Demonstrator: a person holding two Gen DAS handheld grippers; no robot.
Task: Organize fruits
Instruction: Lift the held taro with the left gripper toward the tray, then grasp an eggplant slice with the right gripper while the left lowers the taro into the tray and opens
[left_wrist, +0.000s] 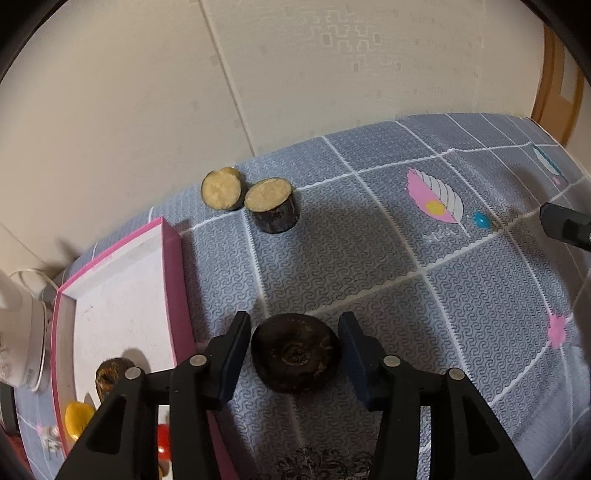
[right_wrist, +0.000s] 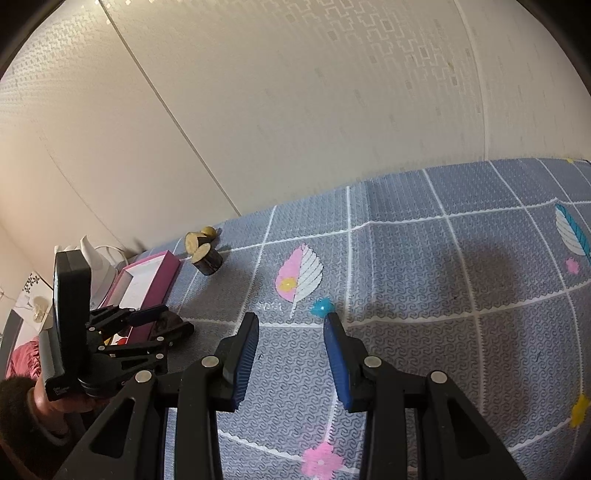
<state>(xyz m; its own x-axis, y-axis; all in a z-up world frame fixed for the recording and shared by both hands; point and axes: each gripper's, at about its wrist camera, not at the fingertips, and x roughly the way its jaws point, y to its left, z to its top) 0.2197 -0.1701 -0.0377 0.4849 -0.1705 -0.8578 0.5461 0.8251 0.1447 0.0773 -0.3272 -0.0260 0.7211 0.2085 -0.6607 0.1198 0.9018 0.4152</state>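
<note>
A dark round fruit (left_wrist: 295, 356) lies on the grey patterned cloth (left_wrist: 461, 295), just right of the pink tray (left_wrist: 173, 280). My left gripper (left_wrist: 294, 322) straddles it, jaws open, with a thin gap on each side. The tray holds another dark fruit (left_wrist: 110, 373), a yellow piece (left_wrist: 79, 419) and a red piece (left_wrist: 164, 439), partly hidden by the gripper. Two cut fruit chunks (left_wrist: 273, 205) stand at the far edge. In the right wrist view my right gripper (right_wrist: 291, 328) hovers open and empty over the cloth, behind a small blue object (right_wrist: 322, 307); the left gripper (right_wrist: 162, 321) works at the left.
A white appliance with a cord (left_wrist: 14, 332) sits beyond the tray's left side. The wall (left_wrist: 147, 92) rises right behind the cloth's far edge. The two chunks (right_wrist: 207, 258) and the tray (right_wrist: 155, 275) show at the far left, and a hand (right_wrist: 55, 402) holds the left gripper.
</note>
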